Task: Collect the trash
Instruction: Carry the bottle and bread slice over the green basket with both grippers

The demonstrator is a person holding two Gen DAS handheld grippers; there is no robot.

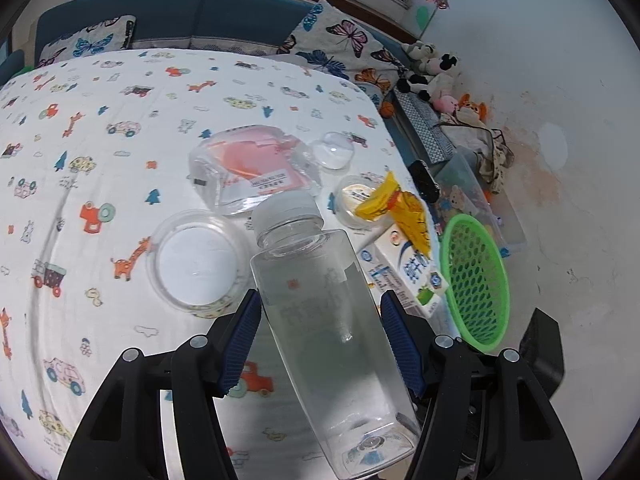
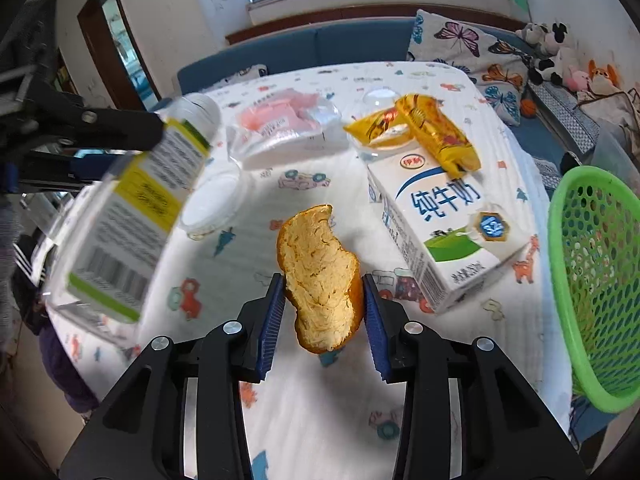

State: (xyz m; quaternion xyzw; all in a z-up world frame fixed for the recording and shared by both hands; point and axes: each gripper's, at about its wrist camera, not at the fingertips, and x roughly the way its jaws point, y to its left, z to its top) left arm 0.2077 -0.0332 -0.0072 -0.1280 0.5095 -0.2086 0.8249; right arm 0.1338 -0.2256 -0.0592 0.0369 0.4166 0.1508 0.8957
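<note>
My left gripper [image 1: 320, 312] is shut on a clear plastic bottle [image 1: 328, 328] with a white cap, held above the table; the bottle also shows in the right wrist view [image 2: 132, 216] at the left. My right gripper [image 2: 324, 300] is shut on a piece of orange peel [image 2: 320, 276], held above the cloth. A green mesh basket [image 2: 592, 280] stands at the table's right edge, also in the left wrist view [image 1: 476, 280]. On the table lie a milk carton [image 2: 436, 232], a yellow wrapper [image 2: 428, 132], a clear bag with pink contents [image 2: 288, 128] and a clear round lid [image 1: 196, 260].
The table has a white cloth with a cartoon print [image 1: 100, 140]. A small round cup [image 1: 352, 200] and a clear dome lid [image 1: 332, 150] lie near the wrapper. A blue sofa with butterfly cushions [image 1: 344, 44] and soft toys [image 1: 432, 76] stands behind.
</note>
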